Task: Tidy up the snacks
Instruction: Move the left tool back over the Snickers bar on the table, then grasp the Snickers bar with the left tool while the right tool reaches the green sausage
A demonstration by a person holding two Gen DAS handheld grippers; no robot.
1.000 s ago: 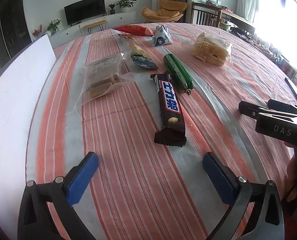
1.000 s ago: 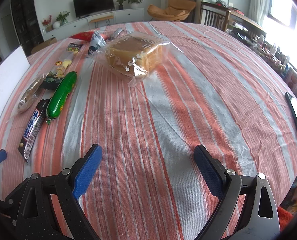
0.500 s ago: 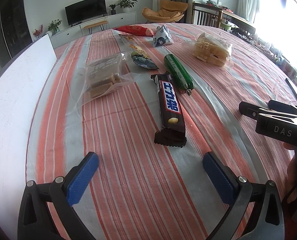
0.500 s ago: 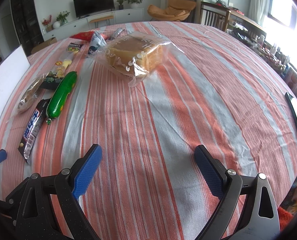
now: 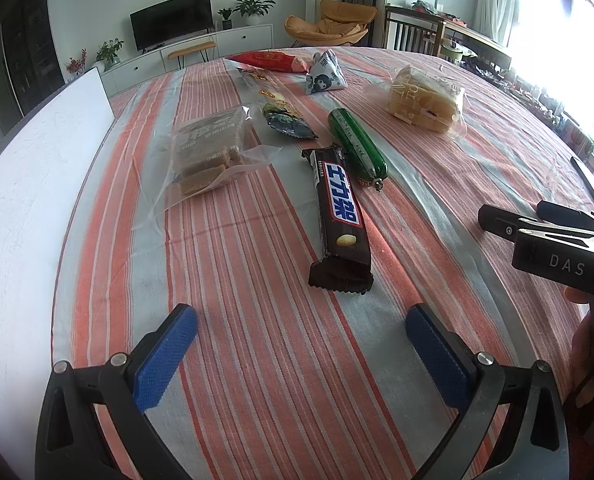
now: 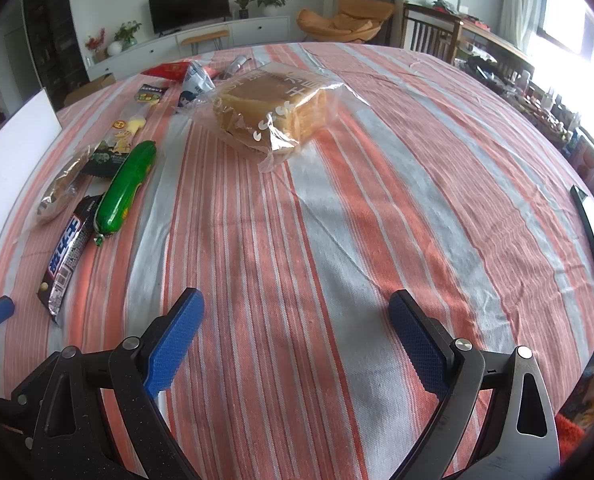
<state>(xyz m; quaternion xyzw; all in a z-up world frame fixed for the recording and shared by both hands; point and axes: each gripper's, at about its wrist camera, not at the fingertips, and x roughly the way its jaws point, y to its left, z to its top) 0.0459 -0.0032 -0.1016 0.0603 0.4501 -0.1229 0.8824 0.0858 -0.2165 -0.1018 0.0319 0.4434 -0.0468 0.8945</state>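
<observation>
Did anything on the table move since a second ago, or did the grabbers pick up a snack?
Nothing visibly changed. The left gripper and right gripper are both open and empty, as before. The chocolate bar, green sausage and bread bag lie where they were on the striped cloth.

Home living/dining room: flat TV (image 5: 171,18) on a low white sideboard (image 5: 201,46), potted plants (image 5: 253,6), orange lounge chair (image 5: 331,26), curtained window (image 6: 565,12), wooden chair (image 6: 429,36); table (image 6: 377,184) in a striped orange-grey cloth.
</observation>
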